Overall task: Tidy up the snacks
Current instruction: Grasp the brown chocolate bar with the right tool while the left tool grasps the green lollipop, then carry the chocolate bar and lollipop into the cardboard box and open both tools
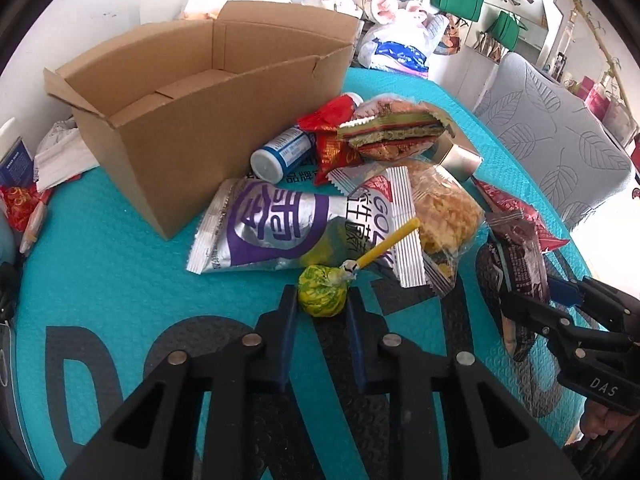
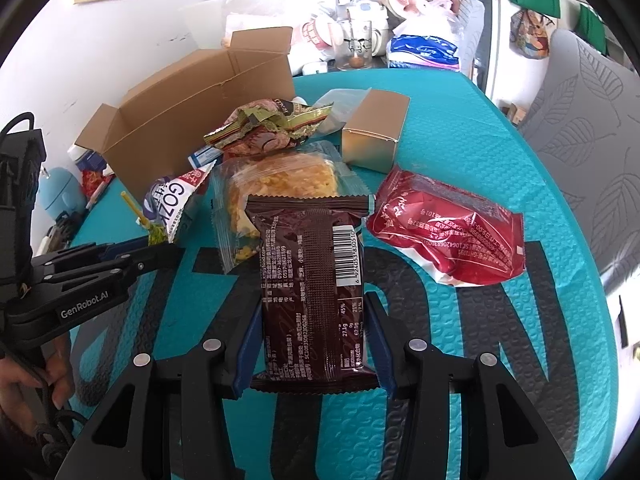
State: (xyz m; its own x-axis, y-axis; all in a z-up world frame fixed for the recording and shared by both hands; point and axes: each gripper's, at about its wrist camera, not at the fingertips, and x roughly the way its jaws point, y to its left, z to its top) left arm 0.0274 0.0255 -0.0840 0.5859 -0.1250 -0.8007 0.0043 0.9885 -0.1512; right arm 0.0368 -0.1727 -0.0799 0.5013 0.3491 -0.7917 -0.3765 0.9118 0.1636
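My left gripper [image 1: 322,304] is shut on a yellow-green lollipop [image 1: 322,295] with a yellow stick, low over the teal mat. My right gripper [image 2: 312,312] is shut on a dark brown snack packet [image 2: 310,280], which also shows in the left wrist view [image 1: 520,260]. An open cardboard box [image 1: 192,96] stands behind on the left, apparently empty. A pile of snacks lies beside it: a silver-purple packet [image 1: 272,228], a clear-wrapped pastry [image 1: 444,212], a red packet [image 2: 444,232], a green-red wrapped cake [image 1: 392,132] and a white-blue bottle [image 1: 280,156].
A small gold box [image 2: 374,136] stands behind the snacks. A grey leaf-pattern chair [image 1: 560,140] is at the table's right edge. Bags, cups and clutter fill the far side [image 2: 400,28]. Papers and red wrappers [image 1: 24,196] lie left of the cardboard box.
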